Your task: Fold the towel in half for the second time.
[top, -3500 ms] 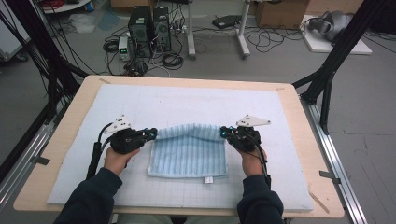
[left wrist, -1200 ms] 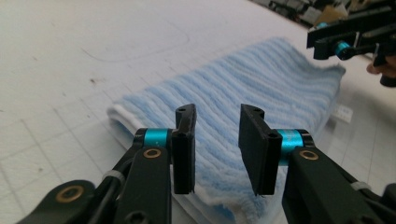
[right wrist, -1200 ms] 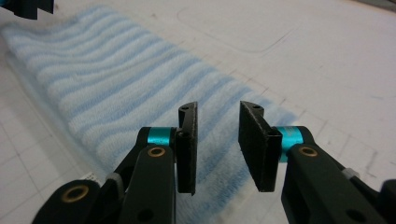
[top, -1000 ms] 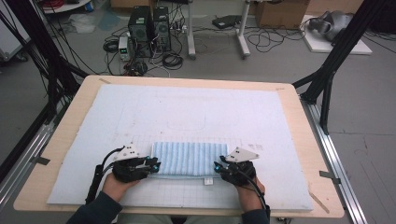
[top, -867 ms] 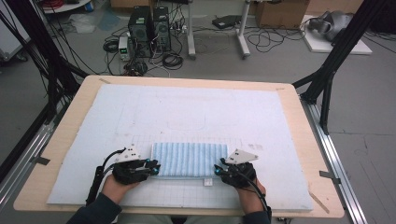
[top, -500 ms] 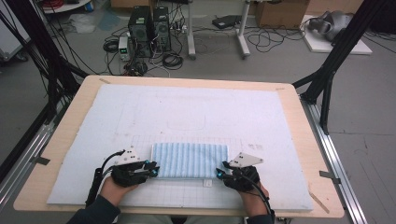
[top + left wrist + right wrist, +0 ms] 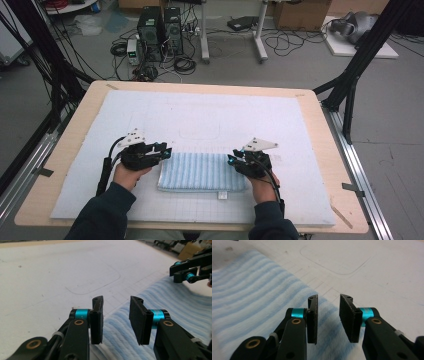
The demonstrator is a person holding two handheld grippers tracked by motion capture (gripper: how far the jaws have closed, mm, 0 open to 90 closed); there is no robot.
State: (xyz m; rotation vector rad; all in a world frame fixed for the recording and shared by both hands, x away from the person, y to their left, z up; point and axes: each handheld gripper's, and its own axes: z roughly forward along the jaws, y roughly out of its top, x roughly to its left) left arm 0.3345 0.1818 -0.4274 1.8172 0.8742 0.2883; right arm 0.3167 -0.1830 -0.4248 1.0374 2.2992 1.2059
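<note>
A folded blue-and-white striped towel [image 7: 202,172] lies flat on the white mat [image 7: 210,110], near the person's edge. My left gripper [image 7: 164,150] hovers at the towel's far left corner, and its jaws have just been opening. In the left gripper view the left gripper [image 7: 116,320] stands open above the towel [image 7: 175,305] edge with nothing between the pads. My right gripper [image 7: 232,160] is at the far right corner. Its jaws have just been closing, but the right gripper [image 7: 328,317] still shows a gap, empty, over the towel [image 7: 249,290].
A faint rounded outline [image 7: 200,132] is drawn on the mat beyond the towel. The wooden table rim [image 7: 325,150] frames the mat. Black frame poles [image 7: 355,75] stand at the table's sides. Computers and cables [image 7: 160,30] sit on the floor behind.
The towel, lifted by its far edge at first, now lies folded flat. Both hands have moved away from the person, from the towel's near corners to its far corners.
</note>
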